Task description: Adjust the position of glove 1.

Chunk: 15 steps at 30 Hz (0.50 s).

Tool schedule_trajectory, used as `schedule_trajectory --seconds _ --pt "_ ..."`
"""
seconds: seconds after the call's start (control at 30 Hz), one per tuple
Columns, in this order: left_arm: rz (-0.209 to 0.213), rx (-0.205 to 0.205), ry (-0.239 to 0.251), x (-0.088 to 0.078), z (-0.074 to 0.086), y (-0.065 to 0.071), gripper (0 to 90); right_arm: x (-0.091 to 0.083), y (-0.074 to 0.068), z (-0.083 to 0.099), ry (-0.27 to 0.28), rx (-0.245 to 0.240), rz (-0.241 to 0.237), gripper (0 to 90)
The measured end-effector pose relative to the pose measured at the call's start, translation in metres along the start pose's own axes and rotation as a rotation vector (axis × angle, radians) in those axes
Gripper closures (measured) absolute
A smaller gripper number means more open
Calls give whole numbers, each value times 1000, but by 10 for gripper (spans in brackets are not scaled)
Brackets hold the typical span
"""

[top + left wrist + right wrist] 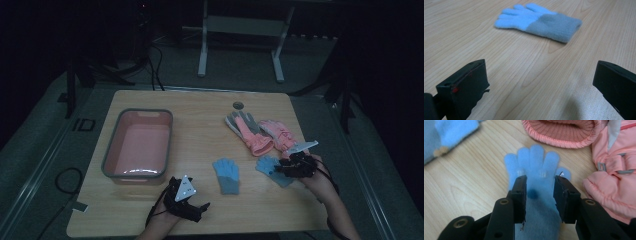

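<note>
On the counter [200,210] in the high view, a pink tub [138,145] sits at 9 o'clock, two pink gloves [260,134] lie at 1 o'clock, and a blue glove [227,175] lies at the middle, nearer the front edge. A second blue glove [272,170] lies at 3 o'clock of the first, under the right gripper [289,165]. The left gripper [192,202] rests at 7 o'clock of the first blue glove, apart from it.

In the left gripper view, the left gripper [540,82] has its fingers spread wide over bare wood, nothing between them; the first blue glove [539,21] lies at 12 o'clock, well apart.

In the right gripper view, the right gripper [540,195] straddles the second blue glove [536,170], one finger [520,195] on either side of its palm. Whether the pads press the fabric I cannot tell. The pink gloves [609,170] lie at 1 to 3 o'clock, the first blue glove [446,135] at 10 o'clock.
</note>
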State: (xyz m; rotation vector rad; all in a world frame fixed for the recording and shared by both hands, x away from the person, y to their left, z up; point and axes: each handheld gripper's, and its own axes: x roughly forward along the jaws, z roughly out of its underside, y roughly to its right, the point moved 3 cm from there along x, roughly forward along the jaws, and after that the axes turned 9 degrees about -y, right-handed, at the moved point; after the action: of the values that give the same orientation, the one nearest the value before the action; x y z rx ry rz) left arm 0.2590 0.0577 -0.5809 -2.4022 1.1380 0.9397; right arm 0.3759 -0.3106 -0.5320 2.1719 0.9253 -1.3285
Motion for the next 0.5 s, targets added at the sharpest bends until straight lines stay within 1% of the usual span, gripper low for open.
schedule_trajectory --seconds 0.1,0.23,0.27,0.33,0.37,0.4,0.43,0.47,0.5 --pt "-1 3 -1 0 0 0 0 7 4 1 6 14 -13 640" --pt "2 -1 -2 0 0 0 0 15 1 0 17 7 -46 639" --pt "1 0 -2 0 0 0 0 19 1 1 4 6 -46 639" --pt "2 1 -1 0 0 0 0 26 2 4 -27 0 -17 646" --pt "1 2 1 0 0 0 0 26 2 4 -27 0 -17 646" --pt "-3 -5 5 0 0 0 0 27 1 5 -17 8 -10 713" --pt "1 -6 5 -1 0 -1 0 27 0 5 -17 3 -11 768" --pt "1 -6 5 -1 0 -1 0 27 0 5 -17 3 -11 768" --pt "1 -8 8 -1 0 -1 0 27 -2 5 -17 7 -20 809"
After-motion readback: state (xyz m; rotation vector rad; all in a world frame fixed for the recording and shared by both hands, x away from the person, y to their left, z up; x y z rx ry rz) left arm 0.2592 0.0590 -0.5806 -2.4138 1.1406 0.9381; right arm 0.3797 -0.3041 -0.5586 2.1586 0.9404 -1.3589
